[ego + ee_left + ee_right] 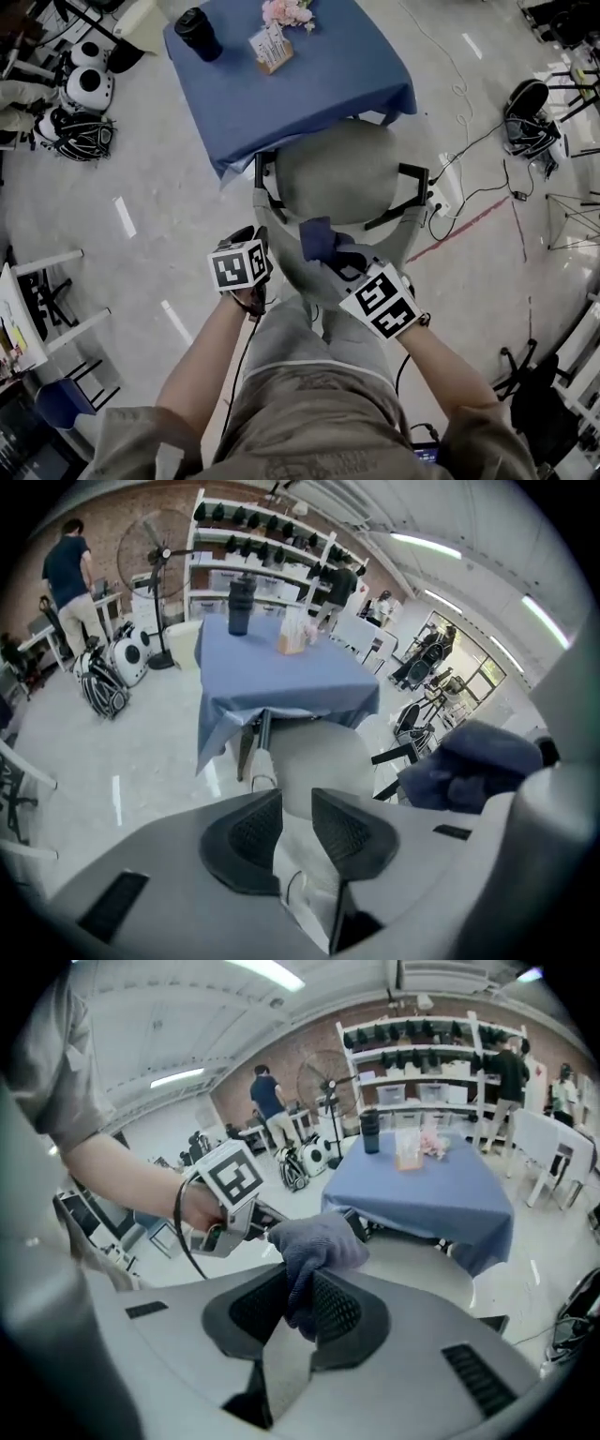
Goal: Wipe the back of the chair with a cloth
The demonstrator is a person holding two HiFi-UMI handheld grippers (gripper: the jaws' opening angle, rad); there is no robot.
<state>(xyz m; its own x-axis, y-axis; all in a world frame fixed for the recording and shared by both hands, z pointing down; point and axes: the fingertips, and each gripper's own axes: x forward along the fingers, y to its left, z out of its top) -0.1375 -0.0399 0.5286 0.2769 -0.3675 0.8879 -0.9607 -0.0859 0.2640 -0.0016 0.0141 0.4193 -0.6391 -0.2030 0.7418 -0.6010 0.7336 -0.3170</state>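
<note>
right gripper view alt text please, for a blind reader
The right claw is clamped on a dark blue cloth. Beyond lie a grey chair, a blue-draped table and, at left, the left claw in the person's hand.

A table under a blue tablecloth (319,80) fills the top centre of the head view. On it stand a black lidded tumbler (199,34) toward the upper left, a small card holder (270,49) just right of it, and pink flowers (288,11) at the frame's top edge. White helmet-like shells (89,86) lie on the floor in the upper left. A black bag (528,117) sits in the upper right, and thin cables (473,145) run from near it down to a white power strip (441,202), with a red tape line (473,230) just below. In the upper left of the left gripper view are a pedestal fan (155,555), white shelving (267,555) and a person in a dark top (67,569)
</note>
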